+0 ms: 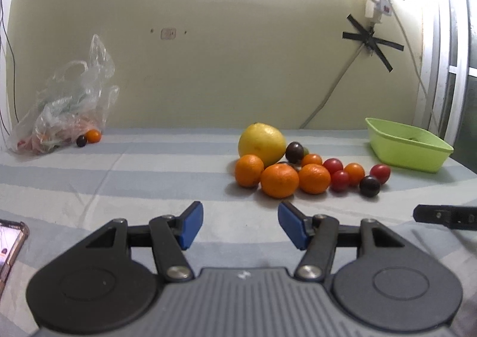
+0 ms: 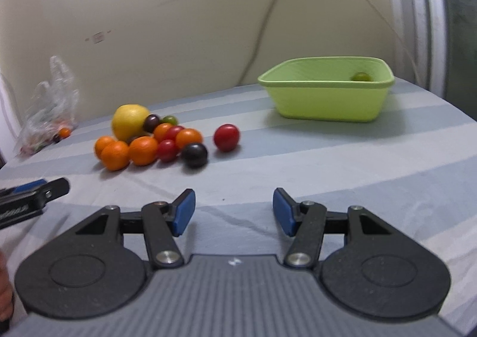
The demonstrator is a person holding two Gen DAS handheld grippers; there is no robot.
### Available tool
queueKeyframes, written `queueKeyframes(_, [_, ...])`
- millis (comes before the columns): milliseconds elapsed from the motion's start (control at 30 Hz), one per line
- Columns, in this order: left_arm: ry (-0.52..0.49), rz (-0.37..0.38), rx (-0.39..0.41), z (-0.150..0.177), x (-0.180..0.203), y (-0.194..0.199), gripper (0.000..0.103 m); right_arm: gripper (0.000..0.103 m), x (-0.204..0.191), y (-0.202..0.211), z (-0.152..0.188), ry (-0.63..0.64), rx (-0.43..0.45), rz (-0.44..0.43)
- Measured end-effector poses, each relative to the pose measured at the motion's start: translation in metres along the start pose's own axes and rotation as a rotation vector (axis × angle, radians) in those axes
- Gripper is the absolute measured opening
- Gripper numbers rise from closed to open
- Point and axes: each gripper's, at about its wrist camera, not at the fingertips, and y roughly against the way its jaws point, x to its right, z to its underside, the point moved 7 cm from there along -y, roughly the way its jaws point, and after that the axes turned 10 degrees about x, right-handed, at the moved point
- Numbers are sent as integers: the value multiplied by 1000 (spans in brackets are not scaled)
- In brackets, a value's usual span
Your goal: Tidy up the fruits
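Note:
A pile of fruit lies on the striped cloth: a big yellow citrus [image 1: 261, 140], several oranges [image 1: 279, 181], red tomatoes [image 1: 340, 180] and dark round fruits [image 1: 369, 186]. The pile also shows in the right wrist view [image 2: 143, 150], with one red tomato [image 2: 226, 137] apart to its right. A green tub [image 2: 326, 92] holds one small green fruit [image 2: 361, 77]; the tub also shows in the left wrist view [image 1: 408, 144]. My left gripper [image 1: 241, 228] is open and empty, short of the pile. My right gripper [image 2: 234, 212] is open and empty, short of the tub.
A clear plastic bag [image 1: 64, 104] with more fruit sits at the back left by the wall. A phone [image 1: 12, 247] lies at the left edge. The other gripper's finger shows at each view's side [image 1: 447, 216] [image 2: 35, 191]. Cables hang on the wall.

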Motion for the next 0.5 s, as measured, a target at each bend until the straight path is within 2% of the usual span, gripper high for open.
queueKeyframes(67, [-6, -6, 17, -1, 2, 3, 68, 60, -2, -1, 1, -2, 6, 27])
queueKeyframes(100, [-4, -5, 28, -2, 1, 4, 77, 61, -4, -1, 1, 5, 8, 38])
queueKeyframes(267, [14, 28, 92, -7, 1, 15, 97, 63, -4, -5, 1, 4, 18, 62])
queueKeyframes(500, [13, 74, 105, -8, 6, 17, 103, 79, -8, -9, 0, 11, 7, 34])
